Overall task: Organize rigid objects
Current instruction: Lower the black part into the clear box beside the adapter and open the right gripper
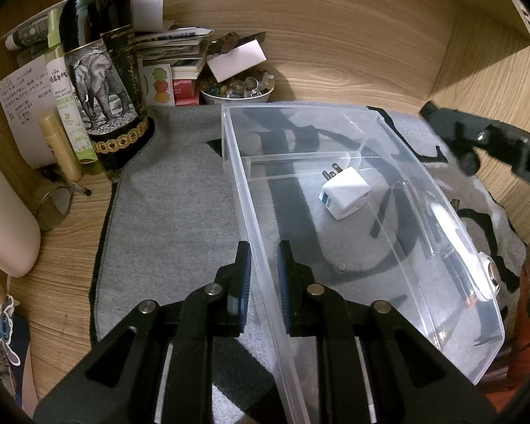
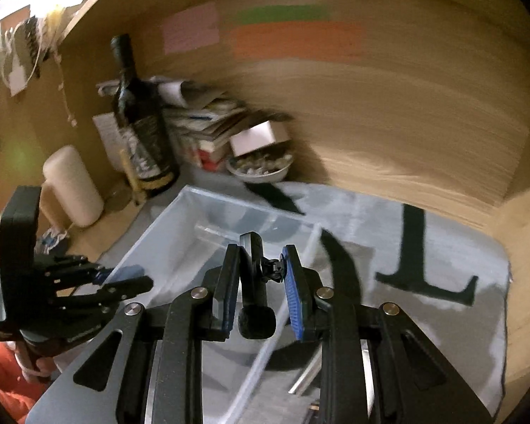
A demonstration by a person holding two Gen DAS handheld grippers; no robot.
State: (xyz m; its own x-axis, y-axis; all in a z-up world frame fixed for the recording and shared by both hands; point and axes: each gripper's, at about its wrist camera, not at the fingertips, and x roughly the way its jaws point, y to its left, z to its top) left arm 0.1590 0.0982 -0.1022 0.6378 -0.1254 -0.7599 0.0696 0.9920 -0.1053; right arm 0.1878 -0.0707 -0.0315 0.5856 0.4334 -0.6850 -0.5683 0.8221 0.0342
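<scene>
A clear plastic organizer box (image 1: 452,247) lies on a grey mat (image 1: 180,212). A white USB charger plug (image 1: 344,190) rests inside it. My left gripper (image 1: 263,275) is shut on the box's near left wall, one finger each side. My right gripper (image 2: 261,275) is shut on a black clip-like holder (image 2: 256,304) and holds it above the box (image 2: 159,243). The right gripper also shows at the right edge of the left wrist view (image 1: 484,141). The left gripper shows at the left of the right wrist view (image 2: 123,282).
A dark wine bottle (image 1: 102,70), small bottles, papers, a bowl of beads (image 1: 236,88) and a white card box (image 1: 236,58) crowd the back left corner. Wooden walls enclose the desk at back and right. A cream cylinder (image 1: 7,219) stands left.
</scene>
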